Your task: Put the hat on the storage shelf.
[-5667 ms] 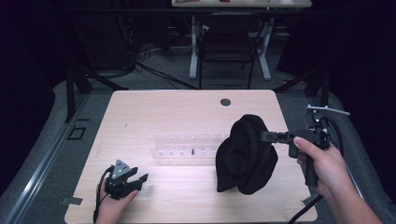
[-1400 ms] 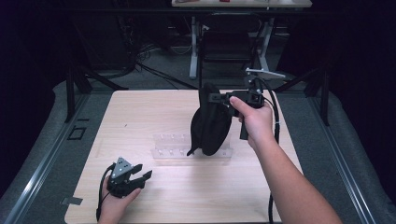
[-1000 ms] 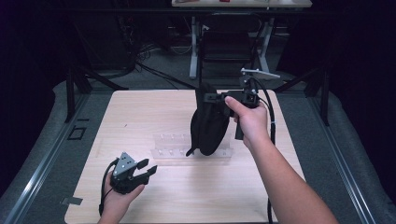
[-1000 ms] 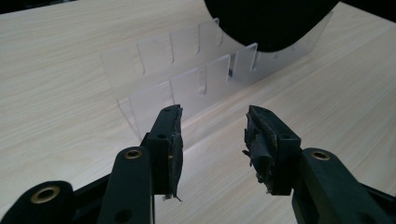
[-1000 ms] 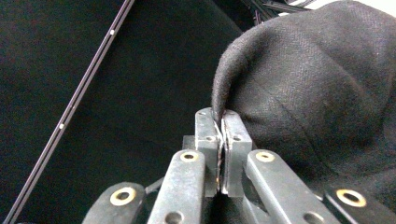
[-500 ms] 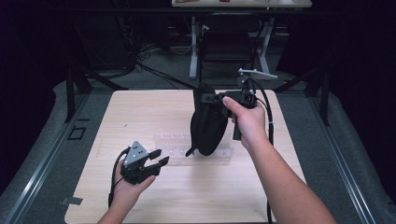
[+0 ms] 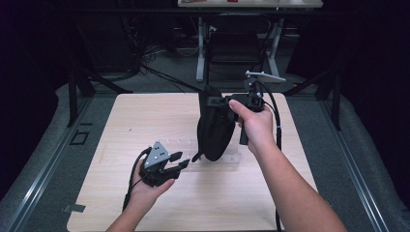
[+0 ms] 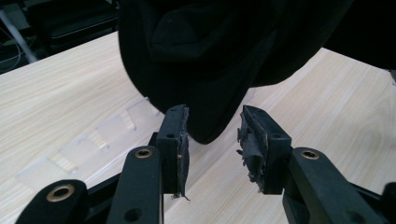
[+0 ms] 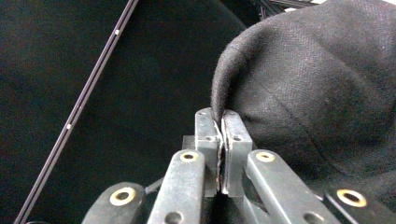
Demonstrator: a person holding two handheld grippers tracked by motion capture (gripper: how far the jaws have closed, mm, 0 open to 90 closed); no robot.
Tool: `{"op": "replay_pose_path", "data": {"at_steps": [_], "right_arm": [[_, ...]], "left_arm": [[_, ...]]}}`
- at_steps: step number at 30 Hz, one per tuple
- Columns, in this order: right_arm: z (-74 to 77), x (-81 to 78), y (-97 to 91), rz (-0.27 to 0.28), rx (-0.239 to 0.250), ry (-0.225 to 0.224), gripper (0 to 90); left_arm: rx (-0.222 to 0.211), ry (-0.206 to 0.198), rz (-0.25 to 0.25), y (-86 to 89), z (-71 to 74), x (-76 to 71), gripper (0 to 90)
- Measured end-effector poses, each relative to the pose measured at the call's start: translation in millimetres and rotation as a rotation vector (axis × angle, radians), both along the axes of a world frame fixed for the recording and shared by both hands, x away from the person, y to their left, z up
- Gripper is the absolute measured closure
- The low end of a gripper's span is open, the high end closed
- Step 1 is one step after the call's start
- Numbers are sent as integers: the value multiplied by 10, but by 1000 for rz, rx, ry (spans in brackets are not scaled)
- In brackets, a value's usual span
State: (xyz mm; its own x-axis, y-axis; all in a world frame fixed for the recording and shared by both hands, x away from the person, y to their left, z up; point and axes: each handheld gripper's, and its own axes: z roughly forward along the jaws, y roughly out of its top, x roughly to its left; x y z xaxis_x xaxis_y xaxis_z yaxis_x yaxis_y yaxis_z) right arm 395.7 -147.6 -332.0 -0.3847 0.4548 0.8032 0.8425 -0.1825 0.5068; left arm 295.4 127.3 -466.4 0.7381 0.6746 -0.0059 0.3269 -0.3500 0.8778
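High view, lower left of centre: the left gripper (image 7: 180,161) is held low over the wooden table (image 7: 116,125), its jaws parted and empty, pointing toward the right of the frame. In the left gripper view the worn pads (image 8: 181,148) stand apart with the rounded bottom of the black cloth (image 8: 210,60) just beyond them, not between them. Centre of the high view: the black cloth (image 7: 213,130) hangs as a long bundle, its lower end at or just above a clear plastic tray (image 7: 183,145) lying flat on the table. Upper centre-right: the right gripper (image 7: 216,100) is clamped on the cloth's top edge; the right gripper view shows its jaws pressed together on a fold of fabric (image 9: 299,93). Beyond the table, dark floor and a chair (image 7: 237,43).
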Motion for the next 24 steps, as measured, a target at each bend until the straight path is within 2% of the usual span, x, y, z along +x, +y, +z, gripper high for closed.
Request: {"op": "replay_pose_path", "data": {"at_steps": [10,13,24], "right_arm": [[-2,-3,22,6,2,-2,873],[-2,-2,27,7,2,-2,872],[-7,-1,49,9,9,-3,871]], "left_arm": [[15,-3,-19,-179,26,36,627],[23,-2,-26,-219,21,56,663],[74,-20,-24,-347,20,90,719]]}}
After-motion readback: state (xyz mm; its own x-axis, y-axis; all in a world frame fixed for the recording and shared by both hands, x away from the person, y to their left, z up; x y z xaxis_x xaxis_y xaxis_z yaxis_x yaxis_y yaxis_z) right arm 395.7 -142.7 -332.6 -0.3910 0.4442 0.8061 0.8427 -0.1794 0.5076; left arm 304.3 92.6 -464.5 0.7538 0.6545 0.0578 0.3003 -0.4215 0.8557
